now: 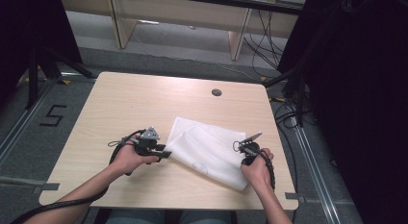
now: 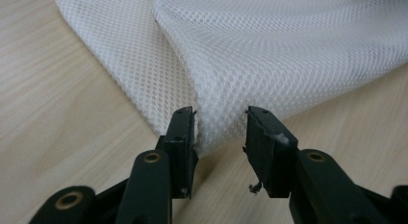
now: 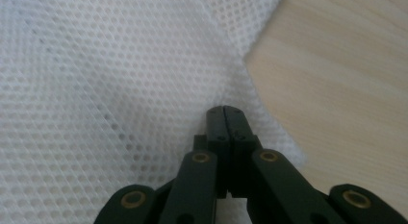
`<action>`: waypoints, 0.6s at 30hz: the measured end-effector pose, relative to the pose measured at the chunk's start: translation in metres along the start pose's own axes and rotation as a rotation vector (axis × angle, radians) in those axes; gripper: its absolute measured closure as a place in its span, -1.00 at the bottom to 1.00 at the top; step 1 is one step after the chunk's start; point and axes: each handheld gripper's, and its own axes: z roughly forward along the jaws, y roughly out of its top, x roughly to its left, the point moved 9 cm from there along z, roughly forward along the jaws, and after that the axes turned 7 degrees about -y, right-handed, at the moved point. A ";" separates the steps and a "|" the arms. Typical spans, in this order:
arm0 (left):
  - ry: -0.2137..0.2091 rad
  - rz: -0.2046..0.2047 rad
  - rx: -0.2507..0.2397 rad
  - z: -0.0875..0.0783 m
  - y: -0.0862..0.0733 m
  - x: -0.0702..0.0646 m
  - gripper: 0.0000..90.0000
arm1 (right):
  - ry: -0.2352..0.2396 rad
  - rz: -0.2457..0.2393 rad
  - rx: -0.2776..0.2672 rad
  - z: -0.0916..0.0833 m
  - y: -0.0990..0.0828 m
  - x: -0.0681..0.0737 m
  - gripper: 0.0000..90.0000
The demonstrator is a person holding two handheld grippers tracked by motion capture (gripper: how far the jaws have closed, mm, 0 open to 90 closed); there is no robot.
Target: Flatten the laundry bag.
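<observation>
A white mesh cloth lies partly folded on the near middle of the wooden table. My left gripper is at the cloth's left corner. In the left gripper view it stands open, and a raised fold of the mesh reaches in between the jaws. My right gripper sits at the cloth's right edge. In the right gripper view its jaws are pressed together, pinching the mesh near its edge, with bare wood to the right.
A round cable hole sits at the table's far side. Black tripod legs and cables stand on the floor at both sides. Black curtains hang at the right.
</observation>
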 end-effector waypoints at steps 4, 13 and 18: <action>0.006 0.009 0.018 -0.007 -0.005 0.002 0.38 | -0.022 -0.055 -0.037 0.003 0.013 0.008 1.00; 0.035 -0.029 0.027 -0.029 -0.017 0.012 0.38 | 0.003 -0.073 -0.066 0.004 0.032 0.030 1.00; 0.065 -0.051 0.026 -0.046 -0.028 0.024 0.37 | 0.063 -0.069 -0.076 0.002 0.043 0.050 1.00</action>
